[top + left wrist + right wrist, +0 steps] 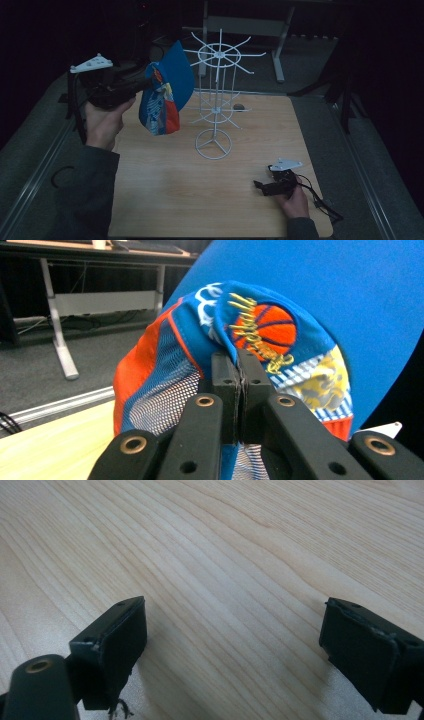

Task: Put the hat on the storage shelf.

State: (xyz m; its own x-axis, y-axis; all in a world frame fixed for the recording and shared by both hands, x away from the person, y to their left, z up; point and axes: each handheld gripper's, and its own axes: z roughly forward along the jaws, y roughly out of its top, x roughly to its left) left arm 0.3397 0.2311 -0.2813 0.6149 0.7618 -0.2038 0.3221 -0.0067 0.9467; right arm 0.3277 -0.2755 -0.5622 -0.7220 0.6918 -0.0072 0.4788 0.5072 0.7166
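Observation:
A blue baseball cap [166, 95] with orange panels, white mesh and a basketball badge hangs in the air over the table's left back part. My left gripper [148, 84] is shut on its crown fabric; in the left gripper view the cap [300, 305] bulges around the closed jaws of the left gripper [240, 362]. Just right of the cap stands a white wire rack [216, 100] with spokes on two tiers. My right gripper [260, 186] rests near the table's front right, and the right gripper [232, 640] stands open over bare wood.
The light wooden table [165, 190] sits between grey carpeted strips with a metal rail [35, 165] at the left. A small dark object [239, 106] lies behind the rack. A grey desk frame [250, 25] stands beyond the table.

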